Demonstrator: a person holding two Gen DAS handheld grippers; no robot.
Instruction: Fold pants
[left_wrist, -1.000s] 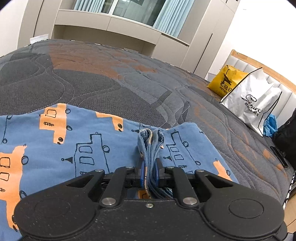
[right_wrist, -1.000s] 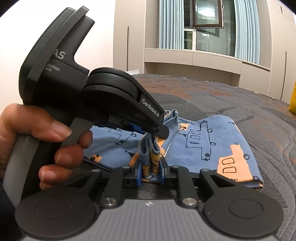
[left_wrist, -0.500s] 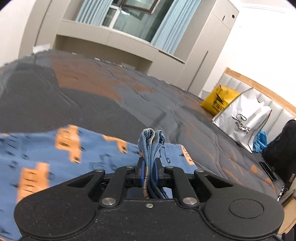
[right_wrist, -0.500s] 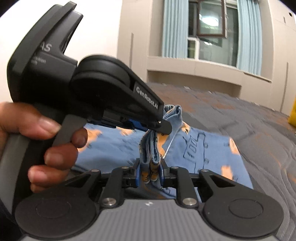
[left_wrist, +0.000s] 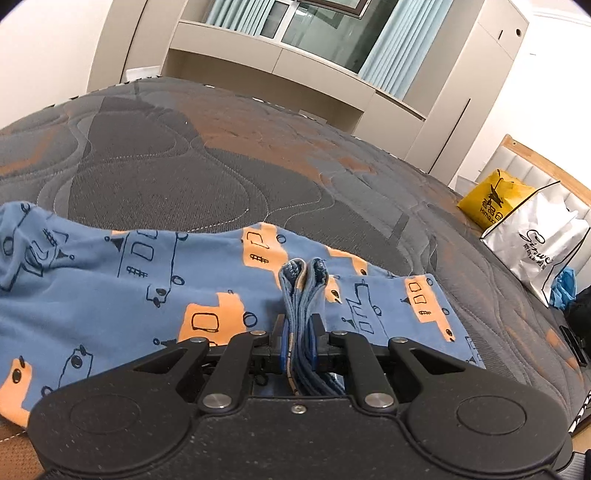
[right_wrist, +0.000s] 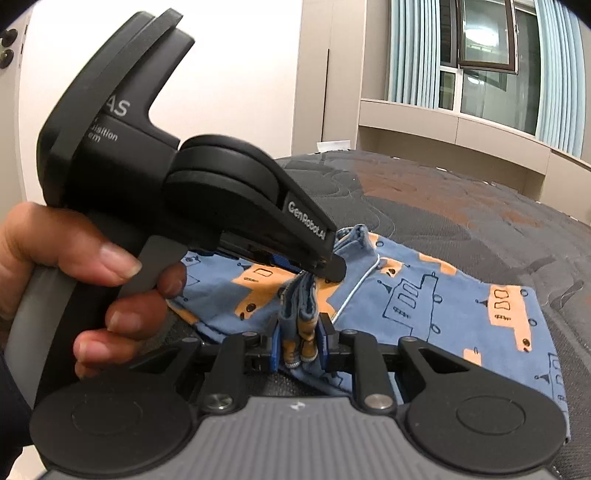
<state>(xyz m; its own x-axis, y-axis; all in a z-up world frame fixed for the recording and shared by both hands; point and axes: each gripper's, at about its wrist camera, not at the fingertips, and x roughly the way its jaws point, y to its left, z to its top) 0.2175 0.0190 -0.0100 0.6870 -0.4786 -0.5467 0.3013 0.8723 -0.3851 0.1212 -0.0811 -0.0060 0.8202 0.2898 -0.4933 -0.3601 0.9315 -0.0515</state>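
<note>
Blue pants with orange and black drawings lie spread on the dark quilted bed. My left gripper is shut on a bunched fold of the pants' edge. My right gripper is shut on another bunched fold of the same pants. In the right wrist view the left gripper and the hand holding it sit close in front, just above the cloth. A white drawstring trails over the fabric.
A yellow bag and a white shopping bag stand at the bed's right side by the headboard. A dark object lies beside them. Cabinets and a curtained window stand beyond the bed's far edge.
Both grippers have kept their hold and carried the pinched cloth across the bed. More of the pants now lies spread to the left in the left wrist view.
</note>
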